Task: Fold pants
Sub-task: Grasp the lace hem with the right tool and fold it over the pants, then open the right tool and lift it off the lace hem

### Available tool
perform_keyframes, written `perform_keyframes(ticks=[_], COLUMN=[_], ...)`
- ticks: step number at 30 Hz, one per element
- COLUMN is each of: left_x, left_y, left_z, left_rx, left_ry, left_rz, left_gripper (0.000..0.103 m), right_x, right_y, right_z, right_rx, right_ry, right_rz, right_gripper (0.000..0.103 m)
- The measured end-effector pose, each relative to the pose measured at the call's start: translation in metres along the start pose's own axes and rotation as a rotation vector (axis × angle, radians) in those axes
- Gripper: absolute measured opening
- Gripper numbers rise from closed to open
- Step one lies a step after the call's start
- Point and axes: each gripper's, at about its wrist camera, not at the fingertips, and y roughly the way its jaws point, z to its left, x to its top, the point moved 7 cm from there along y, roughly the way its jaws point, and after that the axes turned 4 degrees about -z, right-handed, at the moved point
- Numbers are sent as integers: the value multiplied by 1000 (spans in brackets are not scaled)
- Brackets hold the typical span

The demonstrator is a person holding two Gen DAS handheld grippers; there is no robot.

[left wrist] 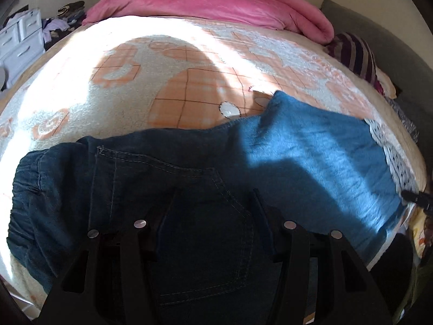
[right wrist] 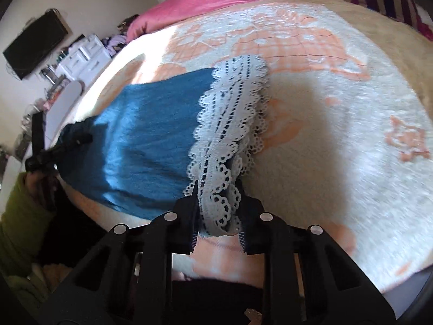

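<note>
Pants [left wrist: 189, 184]: lie flat on the bed [left wrist: 113, 103], stretched sideways.
Left gripper [left wrist: 211, 216]: jaws spread above the back pocket.
Right gripper [right wrist: 217, 203]: jaws pinching the lace hem [right wrist: 232, 124].

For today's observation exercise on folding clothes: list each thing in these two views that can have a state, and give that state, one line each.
Dark blue denim pants: lying flat across the bed, lace hem at one end.
White lace hem: bunched, near end pinched.
Right gripper: shut on the white lace hem.
Left gripper: open above the denim back pocket, gripping nothing.
Pink quilt: rolled up at the bed's far end.
Peach-and-white fleece blanket: spread flat over the bed.
</note>
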Motion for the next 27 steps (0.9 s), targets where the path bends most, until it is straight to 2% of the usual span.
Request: perform_keyframes(ticks=[1,5,7,8,9,11,13,14,15,16,20,22,24,27], left_x=[0,2,2,4,5,12,18,20,22,24,24,22,19,11], left_y=[0,0,-3,-7,-12,-31,-46,-52,-57,-61,-61,-60,-54,-36], left_z=[1,1,1,1,0,-3,-7,-8,-8,-9,-13,-14,-19,-18], left_rx=[-5,-21,-30,-34,-32,-47,-44,-29,-5,21,49,40,31,82], left_ry=[-4,-12,-22,-25,-23,-16,-4,8,21,30,57,53,73,112], left_rz=[-2,-6,-15,-27,-42,-91,-119,-130,-144,-161,-151,-147,-133,-99], left_gripper=[52,52,52,52,52,52,54,77,87,92,92,92,92,92], right_x=[-3,-8,-9,-8,-6,4,18,27,34,40,59,61,60,52], right_y=[1,5,-2,-11,-19,-43,-60,-66,-67,-65,-16,11,40,77], right_z=[-3,-10,-7,-7,-7,-6,5,18,32,46,109,135,159,169], right_rx=[-28,-23,-38,-59,-88,-152,-171,-160,-144,-130,-89,-59,-32,-116], right_ry=[3,85,80,76,67,42,6,-23,-53,-81,-195,-220,-246,-294], right_rz=[9,9,-1,-22,-49,-123,-187,-218,-237,-247,-199,-167,-133,-82], right_gripper=[16,20,28,38,41,42,48,54,62,65,73,74,80,84])
